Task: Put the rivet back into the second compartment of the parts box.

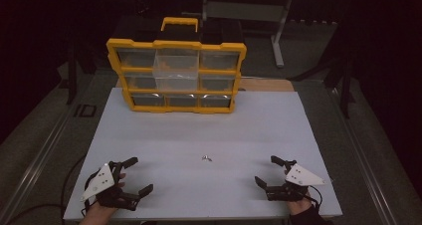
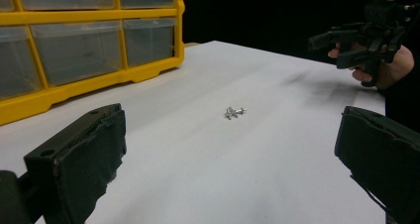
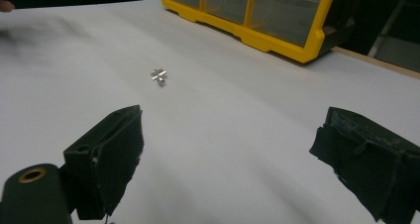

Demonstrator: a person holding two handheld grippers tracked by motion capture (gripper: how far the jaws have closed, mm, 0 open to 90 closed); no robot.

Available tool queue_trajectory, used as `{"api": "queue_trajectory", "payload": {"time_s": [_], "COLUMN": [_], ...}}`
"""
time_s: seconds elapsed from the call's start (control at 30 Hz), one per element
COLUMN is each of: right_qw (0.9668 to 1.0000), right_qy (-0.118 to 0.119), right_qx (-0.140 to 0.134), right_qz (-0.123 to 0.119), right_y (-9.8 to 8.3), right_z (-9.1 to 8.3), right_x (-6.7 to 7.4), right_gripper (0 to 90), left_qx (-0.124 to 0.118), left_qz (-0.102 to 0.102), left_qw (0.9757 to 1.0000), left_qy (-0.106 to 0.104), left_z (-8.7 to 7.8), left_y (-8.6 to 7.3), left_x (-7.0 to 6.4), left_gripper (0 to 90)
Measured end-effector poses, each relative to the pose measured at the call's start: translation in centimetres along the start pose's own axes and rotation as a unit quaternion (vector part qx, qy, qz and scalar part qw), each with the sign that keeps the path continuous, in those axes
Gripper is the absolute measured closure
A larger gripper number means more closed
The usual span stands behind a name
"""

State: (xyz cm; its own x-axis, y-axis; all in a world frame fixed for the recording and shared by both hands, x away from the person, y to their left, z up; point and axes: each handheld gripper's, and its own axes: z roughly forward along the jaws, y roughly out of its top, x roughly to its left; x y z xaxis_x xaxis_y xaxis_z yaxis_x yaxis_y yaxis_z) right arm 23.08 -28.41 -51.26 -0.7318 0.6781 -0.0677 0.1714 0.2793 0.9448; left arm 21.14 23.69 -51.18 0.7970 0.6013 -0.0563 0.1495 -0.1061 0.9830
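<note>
A small silver metal part [image 1: 206, 158] lies on the white table [image 1: 199, 135], about midway between the two grippers. The left gripper view has it [image 2: 233, 112] ahead of wide-apart jaws; in the right gripper view it [image 3: 159, 76] lies ahead and to the left. My left gripper [image 1: 138, 175] rests open at the table's front left, a hand behind it. At the front right my right gripper [image 1: 267, 170] is open too, empty, also seen from the left gripper view [image 2: 333, 44]. A yellow organizer [image 1: 176, 75] with clear drawers stands at the back; its upper middle drawer [image 1: 175, 68] sticks out.
The organizer's yellow frame [image 2: 89, 80] lies left of the left gripper's line of sight, and it [image 3: 257, 21] sits far ahead in the right gripper view. A metal stand [image 1: 278, 31] rises behind the table. Dark floor surrounds the table edges.
</note>
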Motion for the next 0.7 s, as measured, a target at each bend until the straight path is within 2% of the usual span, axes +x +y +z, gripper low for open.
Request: {"api": "queue_trajectory", "payload": {"time_s": [0.17,0.33,0.57,0.7], "right_qw": [0.9999,0.9999,0.9997,0.9995], "right_qy": [0.003,0.009,0.013,0.01], "right_qx": [-0.012,-0.013,-0.022,-0.029], "right_qz": [0.001,-0.001,0.001,-0.002], "right_y": [0.17,0.27,0.4,0.57], "right_z": [-0.36,-0.39,-0.64,-0.93], "right_x": [-0.08,0.07,0.03,0.13], "right_gripper": [9.8,9.8,9.8,9.9], "left_qx": [0.0,0.004,0.007,0.003], "left_qz": [0.003,0.001,-0.012,-0.018], "left_qw": [1.0,1.0,0.9999,0.9998], "left_qy": [0.002,0.002,-0.001,-0.009], "left_z": [-0.04,0.01,0.1,0.22], "left_y": [0.0,-0.06,-0.04,0.65], "left_x": [-0.04,0.01,0.08,0.08], "left_gripper": [0.0,0.0,0.0,0.0]}}
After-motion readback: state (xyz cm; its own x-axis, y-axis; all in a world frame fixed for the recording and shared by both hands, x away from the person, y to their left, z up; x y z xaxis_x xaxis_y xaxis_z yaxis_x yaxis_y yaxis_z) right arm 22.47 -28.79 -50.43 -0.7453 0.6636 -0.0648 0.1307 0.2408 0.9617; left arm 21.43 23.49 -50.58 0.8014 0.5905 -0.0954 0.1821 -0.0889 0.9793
